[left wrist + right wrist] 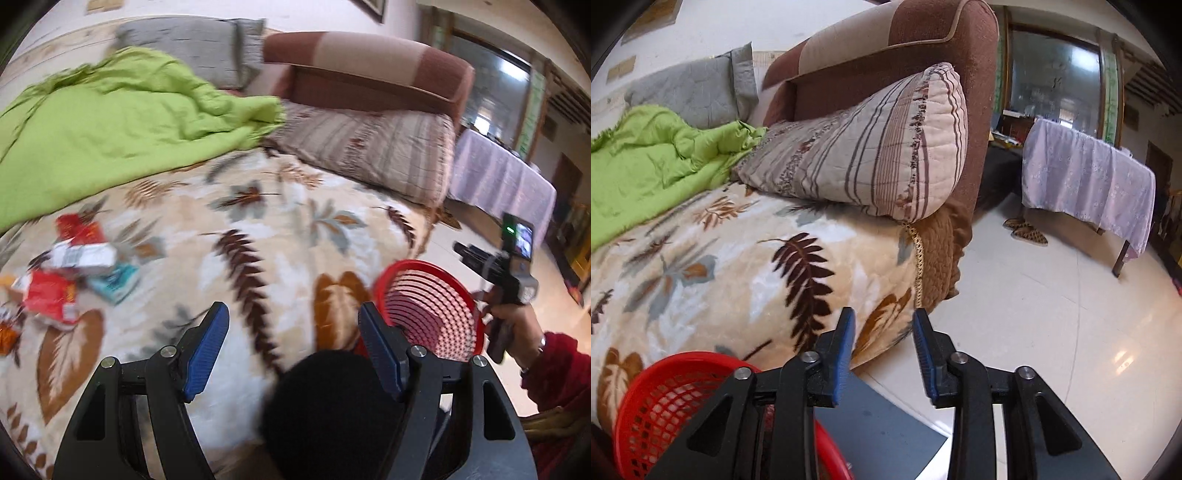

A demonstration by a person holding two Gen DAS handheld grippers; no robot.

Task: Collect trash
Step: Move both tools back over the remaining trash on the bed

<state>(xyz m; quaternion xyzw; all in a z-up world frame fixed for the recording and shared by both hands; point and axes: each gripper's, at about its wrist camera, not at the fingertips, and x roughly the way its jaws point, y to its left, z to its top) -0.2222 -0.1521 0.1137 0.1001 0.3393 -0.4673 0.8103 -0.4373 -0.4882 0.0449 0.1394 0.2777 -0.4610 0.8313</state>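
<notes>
A: Start near. What are the grippers doing?
B: The left gripper has its jaws apart, empty, over the blanket. The right gripper is parted too, holding nothing, just beside the basket.
A: And the basket?
B: Red, at the blanket's near edge, tilted in the left view, mouth facing the camera.
A: The trash?
B: Wrappers heaped left of the basket on the blanket, too blurred to tell how they lie. Beyond them, a green quilt.
</notes>
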